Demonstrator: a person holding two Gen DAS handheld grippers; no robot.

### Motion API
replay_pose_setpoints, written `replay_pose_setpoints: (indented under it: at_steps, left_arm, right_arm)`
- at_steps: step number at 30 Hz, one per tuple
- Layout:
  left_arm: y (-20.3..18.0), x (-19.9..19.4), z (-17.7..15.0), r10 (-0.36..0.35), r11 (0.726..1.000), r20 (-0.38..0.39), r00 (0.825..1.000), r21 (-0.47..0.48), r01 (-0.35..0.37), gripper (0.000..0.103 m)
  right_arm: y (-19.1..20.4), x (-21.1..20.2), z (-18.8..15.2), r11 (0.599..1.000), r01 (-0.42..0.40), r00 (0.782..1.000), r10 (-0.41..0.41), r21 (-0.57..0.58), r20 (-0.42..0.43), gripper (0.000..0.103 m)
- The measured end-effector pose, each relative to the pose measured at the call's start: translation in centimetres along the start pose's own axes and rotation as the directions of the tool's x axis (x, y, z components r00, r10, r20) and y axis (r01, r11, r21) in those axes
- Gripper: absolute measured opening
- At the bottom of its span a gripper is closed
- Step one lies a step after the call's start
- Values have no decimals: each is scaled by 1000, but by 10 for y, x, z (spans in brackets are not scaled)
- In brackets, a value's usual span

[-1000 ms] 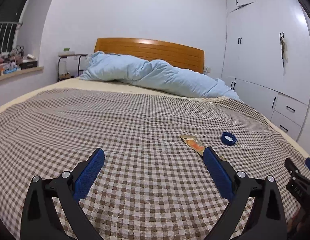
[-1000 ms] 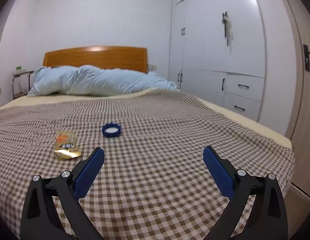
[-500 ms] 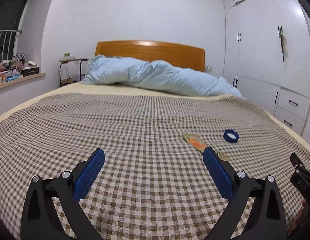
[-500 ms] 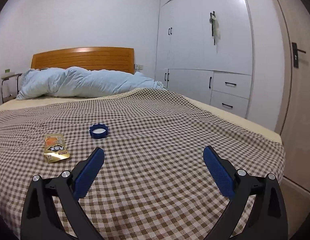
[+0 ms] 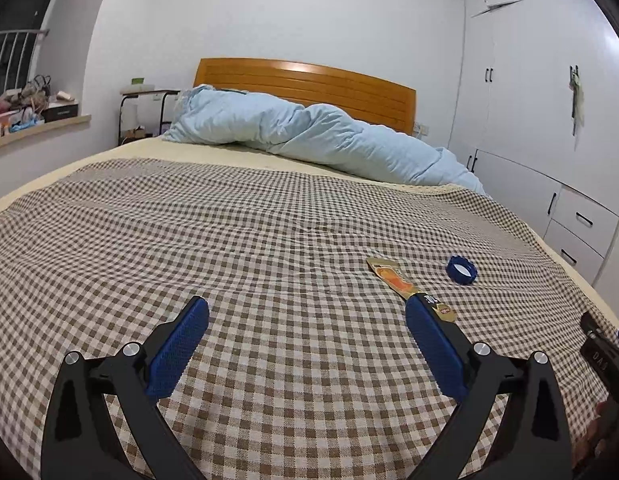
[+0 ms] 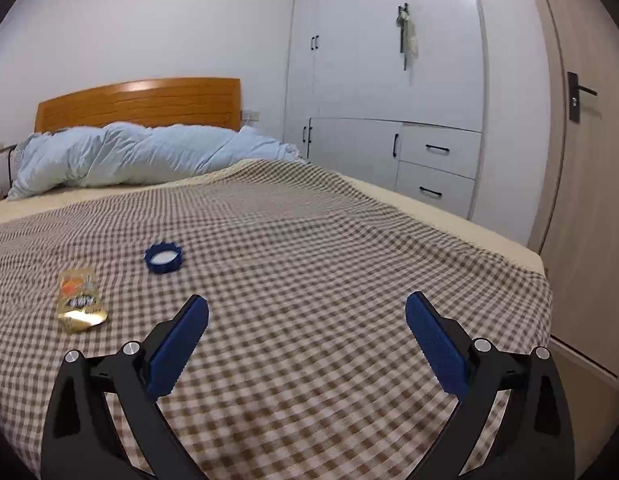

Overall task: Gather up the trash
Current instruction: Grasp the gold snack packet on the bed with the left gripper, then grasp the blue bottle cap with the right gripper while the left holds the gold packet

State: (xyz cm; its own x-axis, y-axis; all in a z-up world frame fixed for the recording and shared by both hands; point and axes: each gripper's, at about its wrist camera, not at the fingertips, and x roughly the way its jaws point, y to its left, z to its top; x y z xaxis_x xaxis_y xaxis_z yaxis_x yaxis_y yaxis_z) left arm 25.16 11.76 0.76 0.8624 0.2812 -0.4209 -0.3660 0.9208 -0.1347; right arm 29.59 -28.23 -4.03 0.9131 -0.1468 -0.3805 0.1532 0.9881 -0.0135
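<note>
Where checked cover point(image 6: 309, 240) lies bare: wrapper point(image 6: 82, 300), blue cap point(image 6: 164, 258).

Left gripper point(image 5: 307, 312): matt black plastic arms, blue knurled pads, bright metal screws.
Right gripper point(image 6: 307, 312): same finish.
Checked cover point(image 5: 269, 248): woven cloth, matt, under both finger pairs.
Sachet point(image 6: 80, 295): glossy gold foil, creased, left of the right gripper's fingers.
Bottle cap point(image 6: 164, 258): blue plastic, ribbed rim, beyond the sachet.
Duvet point(image 5: 309, 136): soft, rumpled pale-blue cloth.
Headboard point(image 5: 309, 88): glossy varnished wood.
Wardrobe point(image 6: 389, 80): smooth white panels.
</note>
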Motion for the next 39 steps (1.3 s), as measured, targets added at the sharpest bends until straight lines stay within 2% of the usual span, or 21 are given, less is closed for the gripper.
replay_pose_setpoints:
  at_steps: [3,6,8,13,16,17,21,24,25,28,30,31,33,34,36,37,39]
  left_arm:
    - [-5,8,4,-3,1000,-19,1000,-1,3,95]
    - [-18,19,9,-38,999,-46,998,14,39,95]
    - [-32,31,14,-74,996,-70,995,37,77,95]
    - [-67,59,28,-100,989,-132,986,97,113,95]
    - [-90,85,34,-108,983,-214,971,121,136,95]
    - [-100,98,36,-106,982,-262,959,123,142,95]
    - [-121,137,36,-118,985,-371,921,71,155,95]
    - [-139,166,29,-32,988,-428,903,121,93,95]
    - [-147,179,24,27,986,-450,893,157,50,95]
    - [-155,196,15,96,981,-486,869,194,0,94]
    - [-163,204,8,176,964,-484,857,261,-50,94]
    - [-167,204,7,190,959,-474,860,277,-59,93]
    - [-167,200,7,182,963,-466,866,264,-60,78]
    - [-167,198,8,179,964,-462,868,259,-61,76]
    - [-161,193,10,174,964,-452,875,260,-58,54]
    - [-157,190,10,165,963,-442,881,266,-47,53]
    - [-148,182,12,104,971,-450,887,237,6,48]
  right_arm:
    - [-12,4,8,999,2,1000,-2,54,2,95]
    - [-21,14,15,994,10,1000,-8,109,-18,95]
    - [-26,21,18,991,28,999,-23,134,-35,95]
    - [-38,36,21,977,73,995,-59,200,-76,95]
    - [-46,40,23,969,83,994,-65,235,-83,95]
    - [-48,41,24,966,90,994,-72,242,-83,95]
    - [-57,42,29,959,99,994,-83,266,-74,95]
    - [-63,44,30,955,99,994,-81,280,-75,95]
    - [-64,45,30,953,97,994,-77,286,-78,95]
    - [-69,46,30,946,93,994,-69,311,-87,95]
    - [-71,47,31,944,85,994,-60,317,-88,95]
    - [-70,46,31,946,83,995,-59,313,-86,95]
    - [-69,45,31,950,83,995,-62,300,-79,95]
    - [-68,44,31,952,82,995,-63,296,-76,95]
    - [-68,42,32,952,80,996,-62,294,-71,95]
    - [-68,42,32,952,79,996,-60,296,-72,95]
    - [-69,43,31,951,75,996,-55,301,-75,95]
